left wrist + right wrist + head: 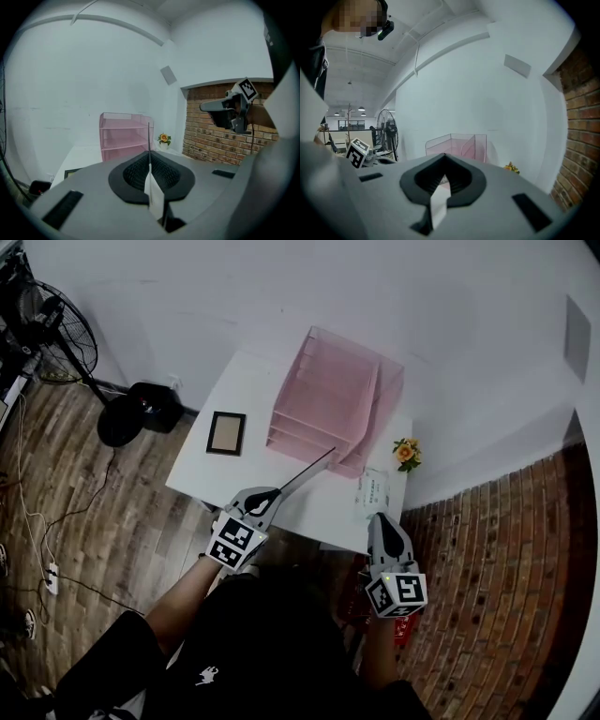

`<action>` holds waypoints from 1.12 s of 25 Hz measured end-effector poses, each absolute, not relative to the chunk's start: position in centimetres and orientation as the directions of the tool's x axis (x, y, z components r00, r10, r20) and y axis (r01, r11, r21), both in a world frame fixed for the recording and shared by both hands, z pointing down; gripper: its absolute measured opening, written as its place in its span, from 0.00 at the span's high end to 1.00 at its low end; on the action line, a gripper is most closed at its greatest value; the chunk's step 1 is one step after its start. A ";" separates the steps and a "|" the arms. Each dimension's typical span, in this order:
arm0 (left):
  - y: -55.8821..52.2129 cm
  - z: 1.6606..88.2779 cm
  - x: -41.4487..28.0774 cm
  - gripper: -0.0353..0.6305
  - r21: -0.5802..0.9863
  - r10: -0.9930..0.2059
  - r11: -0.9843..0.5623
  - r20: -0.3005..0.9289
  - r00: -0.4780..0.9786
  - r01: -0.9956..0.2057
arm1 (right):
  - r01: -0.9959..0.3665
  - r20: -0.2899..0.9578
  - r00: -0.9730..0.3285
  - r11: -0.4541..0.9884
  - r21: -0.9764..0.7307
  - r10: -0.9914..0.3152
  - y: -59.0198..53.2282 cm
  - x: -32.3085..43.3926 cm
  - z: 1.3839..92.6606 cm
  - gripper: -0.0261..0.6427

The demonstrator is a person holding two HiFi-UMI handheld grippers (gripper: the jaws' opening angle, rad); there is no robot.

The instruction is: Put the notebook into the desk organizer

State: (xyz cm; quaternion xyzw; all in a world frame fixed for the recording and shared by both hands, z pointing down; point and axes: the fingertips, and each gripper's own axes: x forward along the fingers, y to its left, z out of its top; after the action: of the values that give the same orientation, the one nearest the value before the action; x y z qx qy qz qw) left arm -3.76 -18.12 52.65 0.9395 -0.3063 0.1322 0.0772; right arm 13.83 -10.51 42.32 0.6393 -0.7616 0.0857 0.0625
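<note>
Left tool [277, 491] clamped on notebook [309, 470], right tool [379, 519] closed, both pointing forward

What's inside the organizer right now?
Nothing shows in the organizer: its open shelves look bare from the left gripper view, and the upright slots on top too. The shelves' back corners are hidden. The notebook is in the left gripper, outside it.

office rm | white desk [309, 512], pink organizer [328, 399], brick wall [487, 549]
</note>
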 end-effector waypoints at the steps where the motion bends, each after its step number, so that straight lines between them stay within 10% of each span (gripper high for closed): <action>1: -18.3 52.8 -3.8 0.93 0.067 -0.556 -0.799 0.298 0.776 -0.598 | -0.985 0.208 -0.174 0.167 -0.053 -0.963 -10.6 13.9 42.4 0.96; 28: -23.1 55.8 -1.2 0.93 0.164 -0.481 -0.797 0.409 0.776 -0.581 | -0.984 0.233 -0.175 0.162 -0.074 -0.957 -11.7 15.3 43.3 0.96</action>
State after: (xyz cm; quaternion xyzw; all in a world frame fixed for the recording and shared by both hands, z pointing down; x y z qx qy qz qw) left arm -1.16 -23.07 55.76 0.9315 -0.2850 0.1760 0.1418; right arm 15.34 -11.69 43.35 0.6388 -0.7595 0.1040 0.0657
